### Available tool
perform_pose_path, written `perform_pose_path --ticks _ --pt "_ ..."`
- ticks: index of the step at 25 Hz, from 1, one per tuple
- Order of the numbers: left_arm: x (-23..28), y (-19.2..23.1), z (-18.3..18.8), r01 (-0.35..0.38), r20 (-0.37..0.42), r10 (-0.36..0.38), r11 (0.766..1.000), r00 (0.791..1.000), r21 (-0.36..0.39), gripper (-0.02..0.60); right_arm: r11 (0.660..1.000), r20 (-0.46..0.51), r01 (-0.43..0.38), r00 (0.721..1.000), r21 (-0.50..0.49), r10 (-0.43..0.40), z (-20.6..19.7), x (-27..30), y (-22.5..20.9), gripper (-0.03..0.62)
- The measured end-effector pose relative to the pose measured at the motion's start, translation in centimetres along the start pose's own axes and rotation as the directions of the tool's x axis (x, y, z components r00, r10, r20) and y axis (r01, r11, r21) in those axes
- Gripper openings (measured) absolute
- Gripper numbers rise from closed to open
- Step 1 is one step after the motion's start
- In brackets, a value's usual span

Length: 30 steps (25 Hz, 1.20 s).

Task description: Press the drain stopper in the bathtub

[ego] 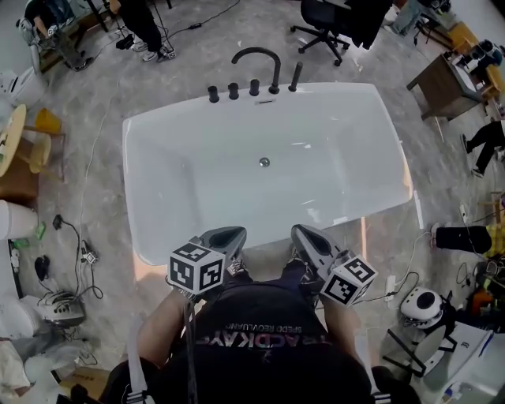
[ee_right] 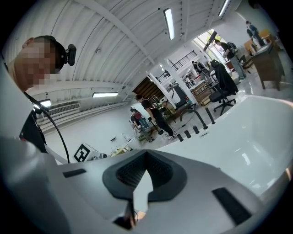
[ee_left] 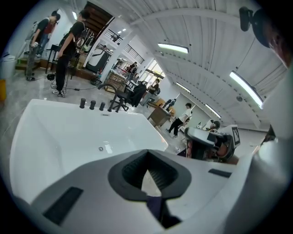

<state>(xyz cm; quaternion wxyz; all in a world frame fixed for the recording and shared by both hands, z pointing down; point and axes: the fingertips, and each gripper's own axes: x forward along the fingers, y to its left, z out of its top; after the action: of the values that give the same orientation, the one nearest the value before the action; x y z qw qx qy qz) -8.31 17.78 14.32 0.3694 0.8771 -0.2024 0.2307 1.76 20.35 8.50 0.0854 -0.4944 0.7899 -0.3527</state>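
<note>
A white bathtub (ego: pixel 158 126) lies in front of me, and its small round metal drain stopper (ego: pixel 264 162) sits in the middle of the floor. The drain stopper (ee_left: pixel 100 148) also shows in the left gripper view, well beyond the jaws. My left gripper (ego: pixel 235 233) and right gripper (ego: pixel 300 231) are held close to my body above the tub's near rim, side by side and far short of the stopper. Both are shut with nothing between the jaws, as the left gripper (ee_left: pixel 147 152) and right gripper (ee_right: pixel 146 153) show in their own views.
A black arched faucet (ego: pixel 260 59) and black handles (ego: pixel 233 91) stand on the tub's far rim. Beyond are an office chair (ego: pixel 323 24), a wooden desk (ego: pixel 442 83) and people. Cables (ego: pixel 79 245) lie on the floor at left, a helmet (ego: pixel 422 304) at right.
</note>
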Motion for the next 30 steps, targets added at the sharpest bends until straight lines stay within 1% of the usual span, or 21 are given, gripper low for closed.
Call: perform_pose_path --ticks 6,11,14,19,26,30 --pt "1.7 0.0 1.4 -0.072 0.063 0.075 0.996 0.995 -0.049 0.003 0.998 -0.053 -0.065 0.997 -0.022 0.064 2.1 0.2 -2.7 0.012" --pt "3.6 -0.5 2.3 -0.133 0.108 0.146 0.984 0.983 -0.12 0.003 0.99 -0.115 -0.137 0.985 -0.041 0.131 4.1 0.3 -5.1 0.012" --pt "5.1 -0.7 2.5 -0.162 0.117 0.18 0.975 0.977 -0.154 0.003 0.986 -0.152 -0.161 0.976 -0.04 0.154 4.6 0.2 -7.1 0.012" --pt "7.6 -1.0 1.8 -0.203 0.083 0.223 0.96 0.971 -0.195 0.003 0.982 -0.201 -0.188 0.962 -0.012 0.182 4.7 0.1 -10.5 0.012" --pt "10.1 -0.6 0.5 -0.261 0.032 0.277 0.933 0.96 -0.246 0.003 0.98 -0.254 -0.198 0.947 0.03 0.199 4.3 0.8 -14.9 0.012" --pt "11.7 0.7 0.2 -0.275 -0.004 0.283 0.929 0.959 -0.249 0.003 0.981 -0.279 -0.189 0.941 0.032 0.19 4.2 2.1 -17.1 0.012"
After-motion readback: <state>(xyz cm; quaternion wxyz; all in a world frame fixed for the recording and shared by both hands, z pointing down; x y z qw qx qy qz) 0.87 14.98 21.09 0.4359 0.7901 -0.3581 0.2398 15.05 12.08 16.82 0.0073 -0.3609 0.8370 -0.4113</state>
